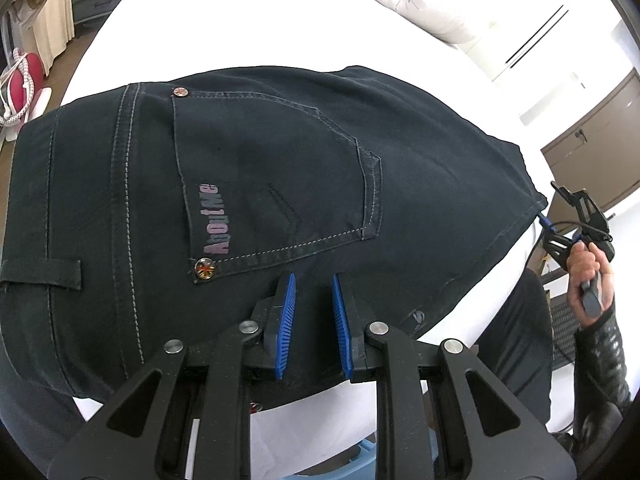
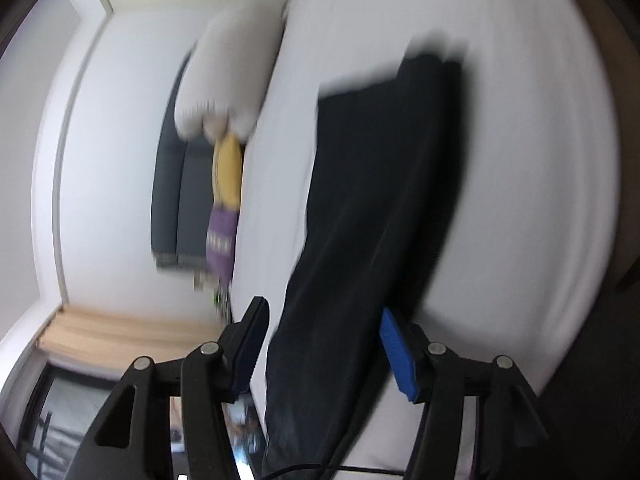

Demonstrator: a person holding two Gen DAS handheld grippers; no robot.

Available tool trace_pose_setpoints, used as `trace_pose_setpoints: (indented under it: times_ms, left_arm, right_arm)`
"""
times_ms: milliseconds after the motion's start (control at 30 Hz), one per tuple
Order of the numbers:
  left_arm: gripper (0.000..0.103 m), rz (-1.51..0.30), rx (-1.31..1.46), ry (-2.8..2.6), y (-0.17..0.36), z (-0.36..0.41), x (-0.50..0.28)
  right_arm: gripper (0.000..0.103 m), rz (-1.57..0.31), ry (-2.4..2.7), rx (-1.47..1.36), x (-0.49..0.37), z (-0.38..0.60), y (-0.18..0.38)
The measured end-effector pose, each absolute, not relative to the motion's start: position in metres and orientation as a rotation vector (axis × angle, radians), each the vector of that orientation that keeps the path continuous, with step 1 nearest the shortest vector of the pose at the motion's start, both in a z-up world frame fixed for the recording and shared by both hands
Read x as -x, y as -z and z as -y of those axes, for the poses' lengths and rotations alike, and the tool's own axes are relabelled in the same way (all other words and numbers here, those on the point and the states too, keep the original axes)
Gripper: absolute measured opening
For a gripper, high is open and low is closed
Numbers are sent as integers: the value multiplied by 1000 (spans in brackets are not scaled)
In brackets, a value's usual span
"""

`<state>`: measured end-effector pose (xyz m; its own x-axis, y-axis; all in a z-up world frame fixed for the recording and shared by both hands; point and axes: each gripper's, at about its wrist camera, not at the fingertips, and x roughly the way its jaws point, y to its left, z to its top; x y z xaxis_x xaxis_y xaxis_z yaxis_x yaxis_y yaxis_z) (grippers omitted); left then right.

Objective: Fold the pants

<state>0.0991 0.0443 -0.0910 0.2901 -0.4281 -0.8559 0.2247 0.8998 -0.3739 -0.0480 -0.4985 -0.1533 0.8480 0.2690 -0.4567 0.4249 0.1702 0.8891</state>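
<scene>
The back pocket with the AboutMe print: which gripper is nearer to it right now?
Left. The left gripper hovers open just below the back pocket; the right gripper is open off the pants' far end.

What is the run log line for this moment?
dark denim pants flat on white bed | left tongs open above | right tongs open

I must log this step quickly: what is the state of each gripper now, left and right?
Left gripper: open, holding nothing, over the pants near the back pocket.
Right gripper: open wide, holding nothing; the pants pass between its fingers.
</scene>
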Motion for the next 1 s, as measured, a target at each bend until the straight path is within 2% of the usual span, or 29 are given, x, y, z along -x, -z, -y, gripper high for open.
trace_pose_setpoints:
  times_ms: [200, 300, 367, 433, 467, 900, 933, 967, 1000]
  left_arm:
    - [18, -1196, 193, 455, 89, -49, -98]
    - [18, -1192, 199, 465, 90, -53, -97]
    - [18, -1192, 204, 471, 92, -56, -96]
    - [18, -1194, 201, 475, 92, -56, -97]
    - [18, -1195, 196, 478, 92, -56, -98]
    - [18, -1195, 202, 501, 91, -66, -90]
    - [18, -1193, 209, 502, 92, -68, -89]
    - [18, -1192, 217, 503, 92, -69, -89]
    - [18, -1191, 221, 503, 93, -71, -88]
  right_arm:
    - [60, -786, -26, -1438, 20, 426, 167]
    - [51, -854, -65, -1407, 16, 396, 173]
    - [25, -898, -85, -1373, 11, 383, 176]
    - [6, -956, -83, -1340, 8, 377, 180]
    - [4, -972, -71, -1323, 10, 375, 181]
    - [2, -974, -64, -1221, 11, 373, 175]
    - [11, -971, -69, -1244, 12, 373, 174]
    - [28, -970, -77, -1277, 16, 376, 173]
    - [40, -958, -92, -1309, 13, 373, 171]
